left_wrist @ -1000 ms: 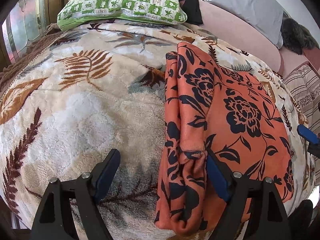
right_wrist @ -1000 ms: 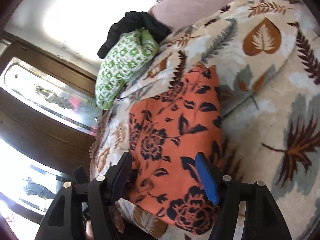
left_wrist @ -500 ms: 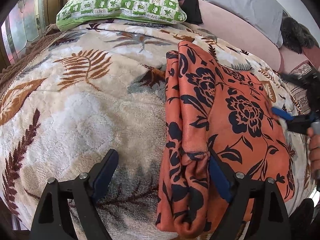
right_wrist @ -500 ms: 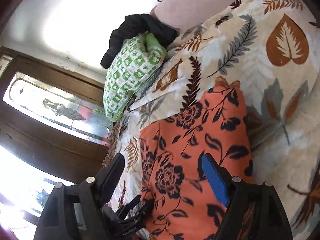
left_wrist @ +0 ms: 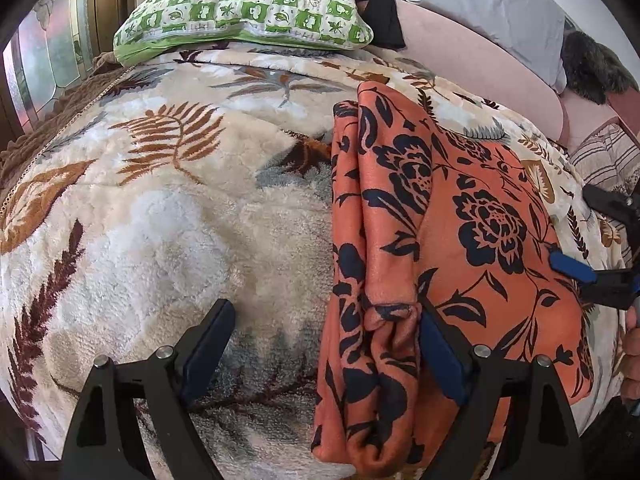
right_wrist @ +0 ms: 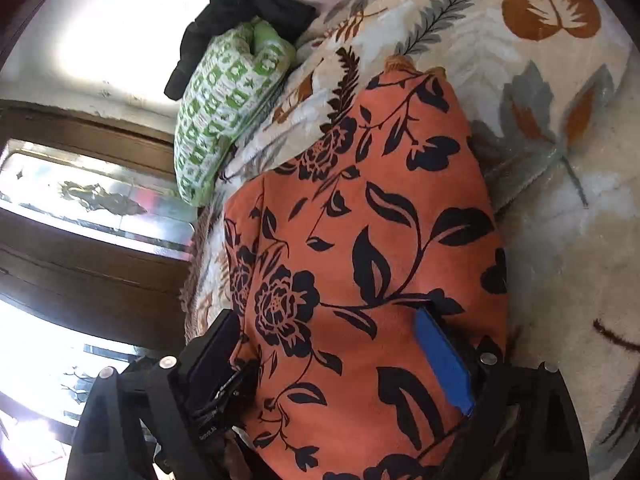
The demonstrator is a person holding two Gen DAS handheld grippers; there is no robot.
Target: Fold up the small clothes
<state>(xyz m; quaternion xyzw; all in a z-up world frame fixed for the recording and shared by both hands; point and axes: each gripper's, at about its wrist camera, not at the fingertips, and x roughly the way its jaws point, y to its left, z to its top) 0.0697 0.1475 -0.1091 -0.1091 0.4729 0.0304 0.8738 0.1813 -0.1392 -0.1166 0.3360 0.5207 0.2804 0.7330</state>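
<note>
**Both Jaws Wide, Folded Garment Below**

Jaws on my left gripper [left_wrist: 324, 344] stand wide apart and clamp nothing. The left finger hangs over bare blanket [left_wrist: 168, 216]; the right finger sits against the bunched near end of the orange floral garment [left_wrist: 440, 240], whose rolled left edge lies in the gap without being pinched. Whether that pad actually presses the cloth cannot be determined.

The garment lies folded lengthwise on the leaf-patterned blanket, right of centre in the left wrist view. Its near end runs under my own fingers and its lowest corner is cut off by the frame.

Beyond it, a green-and-white pillow [left_wrist: 244, 12] rests at the blanket's far edge, with a black item [left_wrist: 380, 4] behind it, only partly visible.

At the far right of the left wrist view, one blue pad and black frame of my right gripper [right_wrist: 324, 356] enter over the garment's right edge; part of a hand [left_wrist: 632, 356] is clipped by the frame.

In the right wrist view, my right jaws have just been opening and now stand wide, with garment cloth between the fingers but not gripped. The left finger overlaps dark hardware that is hard to make out.
</note>
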